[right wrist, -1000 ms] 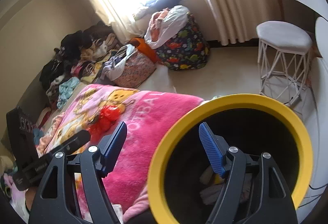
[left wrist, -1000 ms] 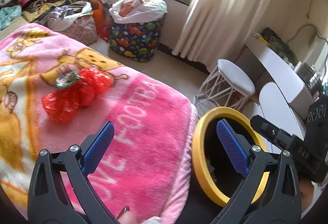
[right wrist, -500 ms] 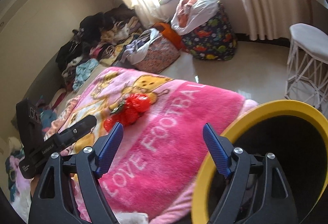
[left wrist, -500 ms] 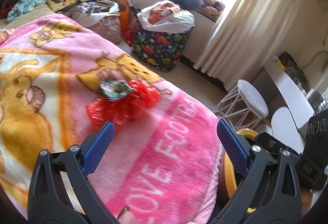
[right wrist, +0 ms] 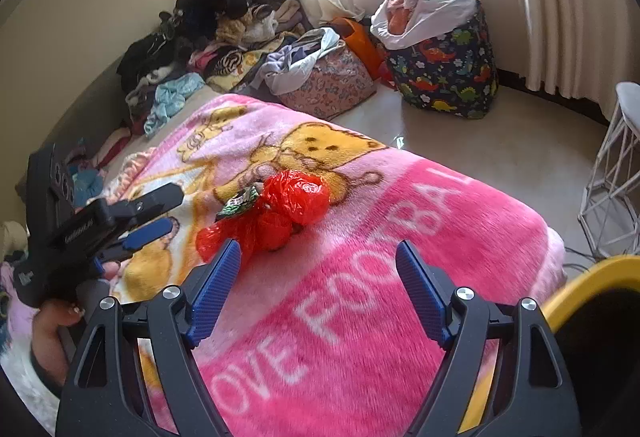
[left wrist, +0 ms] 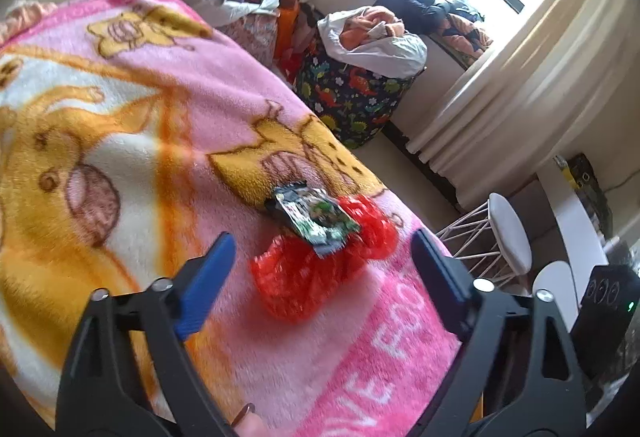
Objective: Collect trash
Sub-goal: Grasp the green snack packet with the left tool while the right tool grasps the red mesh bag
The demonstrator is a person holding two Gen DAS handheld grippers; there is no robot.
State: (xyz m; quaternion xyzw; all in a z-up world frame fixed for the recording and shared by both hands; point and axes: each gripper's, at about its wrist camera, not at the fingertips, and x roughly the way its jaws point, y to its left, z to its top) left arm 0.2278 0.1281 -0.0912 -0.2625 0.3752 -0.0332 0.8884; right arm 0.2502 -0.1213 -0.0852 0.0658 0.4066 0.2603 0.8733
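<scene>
A crumpled red plastic bag (left wrist: 316, 273) lies on the pink cartoon blanket (left wrist: 132, 109) that covers the bed, near the blanket's edge and just beyond the white lettering woven into it. A small green-and-silver snack wrapper (left wrist: 316, 215) rests on top of the bag, touching it, toward the side with the yellow bear figures. In the left wrist view the left gripper (left wrist: 320, 273) points down at this trash, its blue fingers (left wrist: 204, 285) closing with the red bag seen between them, though they do not press on it and hold nothing. In the right wrist view the right gripper (right wrist: 318, 289) hangs over the pink lettered band, its fingers (right wrist: 214, 291) spread apart and empty, the bag (right wrist: 280, 213) just past the left fingertip and the wrapper (right wrist: 240, 203) at the bag's far left side. The left gripper (right wrist: 132, 221) shows at the left of that view, held in a hand (right wrist: 52, 321). The yellow rim of a bin (right wrist: 588, 277) shows at the lower right, beside the bed. Past the bed, on the pale floor, stand a dinosaur-print bag (right wrist: 444, 77) stuffed with clothes, a floral bag (right wrist: 324, 85), a white wire stool (left wrist: 504, 237), and heaps of clothing (right wrist: 208, 33) along the wall below a curtained window.
</scene>
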